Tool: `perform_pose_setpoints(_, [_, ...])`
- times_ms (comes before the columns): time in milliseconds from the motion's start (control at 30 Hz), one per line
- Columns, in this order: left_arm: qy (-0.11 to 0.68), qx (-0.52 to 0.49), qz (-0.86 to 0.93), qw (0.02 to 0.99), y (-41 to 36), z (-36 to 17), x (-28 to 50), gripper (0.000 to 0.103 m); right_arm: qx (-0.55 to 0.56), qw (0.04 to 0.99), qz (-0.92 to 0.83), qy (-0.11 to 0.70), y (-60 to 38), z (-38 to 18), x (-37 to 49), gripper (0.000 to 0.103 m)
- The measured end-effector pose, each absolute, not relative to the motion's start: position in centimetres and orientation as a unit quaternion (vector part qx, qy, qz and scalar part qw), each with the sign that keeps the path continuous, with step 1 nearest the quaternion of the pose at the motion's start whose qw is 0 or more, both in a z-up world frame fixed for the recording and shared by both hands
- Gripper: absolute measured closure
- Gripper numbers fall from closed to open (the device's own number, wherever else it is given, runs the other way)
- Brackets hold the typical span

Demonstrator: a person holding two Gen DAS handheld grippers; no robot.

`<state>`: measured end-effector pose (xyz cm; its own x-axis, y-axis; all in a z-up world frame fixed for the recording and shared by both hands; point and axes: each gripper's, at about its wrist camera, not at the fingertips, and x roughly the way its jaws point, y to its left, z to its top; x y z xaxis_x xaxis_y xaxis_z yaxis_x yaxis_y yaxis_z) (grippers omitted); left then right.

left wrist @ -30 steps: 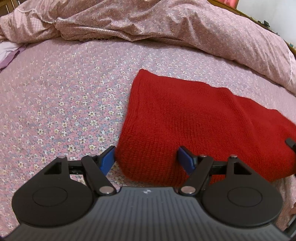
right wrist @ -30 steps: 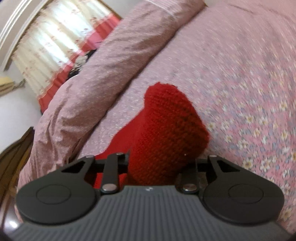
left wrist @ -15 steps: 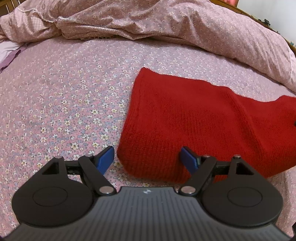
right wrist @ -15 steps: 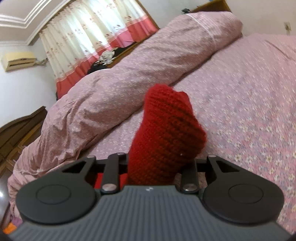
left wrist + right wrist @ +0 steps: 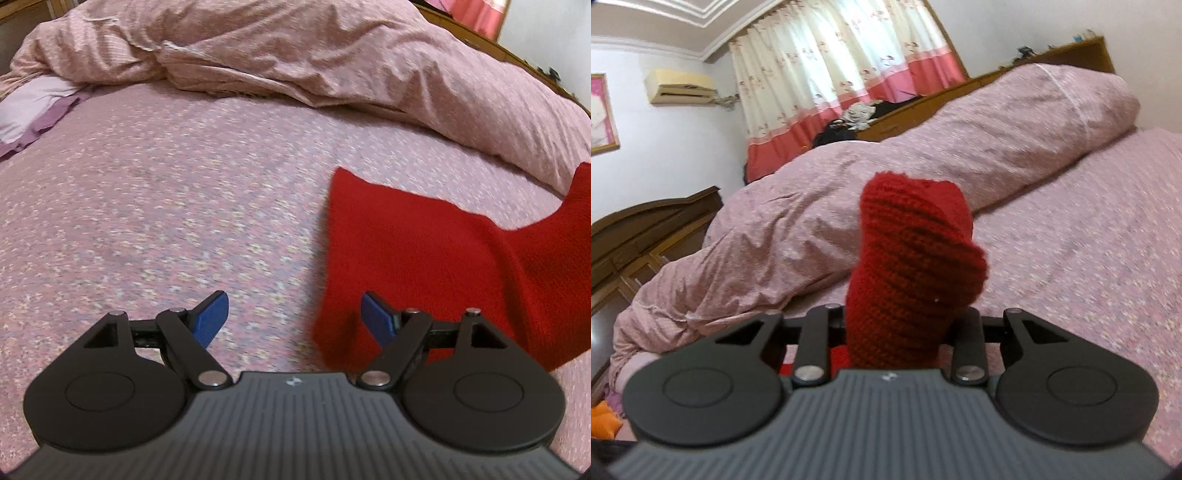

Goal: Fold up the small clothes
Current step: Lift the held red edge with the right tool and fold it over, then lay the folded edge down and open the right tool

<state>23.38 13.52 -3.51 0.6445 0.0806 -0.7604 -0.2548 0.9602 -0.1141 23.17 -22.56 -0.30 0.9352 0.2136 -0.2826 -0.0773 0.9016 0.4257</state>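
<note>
Knitwear half lifted off the bed (image 5: 184, 192).
Your right claw (image 5: 894, 325) is clamped on the red knit garment (image 5: 424, 251); your left claw (image 5: 295, 314) hangs apart, near its left edge.

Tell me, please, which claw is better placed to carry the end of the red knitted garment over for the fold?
Right. The right claw is already shut on a bunched end of the red knitted garment and holds it up off the floral bedsheet. The left claw is open and holds nothing.

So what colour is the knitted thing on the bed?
Red: the knitted garment is plain red all over, clearest in the left wrist view.
</note>
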Motion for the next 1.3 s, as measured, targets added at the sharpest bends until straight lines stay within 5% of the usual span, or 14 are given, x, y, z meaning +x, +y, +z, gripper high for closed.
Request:
perform_pose_setpoints(400, [0.405,-0.115,0.1,0.902,16.3,-2.5,23.4,0.021,0.145,0.966,0.134,0.169,-14.4,1.2,25.3,0.07])
perform_pose_setpoints(833, [0.409,-0.115,0.114,0.898,18.6,-3.1,23.7,0.021,0.001,0.957,0.205,0.204,-3.9,-3.2,24.9,0.07])
perform_pose_setpoints(1000, [0.411,-0.12,0.116,0.896,19.0,-3.4,23.5,0.021,-0.086,0.947,0.231,0.207,-1.6,-4.3,23.7,0.059])
perform_pose_setpoints(1133, [0.403,-0.123,0.116,0.899,19.1,-2.7,23.4,0.021,-0.047,0.94,0.258,0.218,-2.7,-4.2,23.3,0.044])
perform_pose_setpoints(1300, [0.392,-0.129,0.104,0.905,18.6,-1.5,23.2,0.021,0.006,0.934,0.28,0.222,-4.1,-3.9,22.4,0.039])
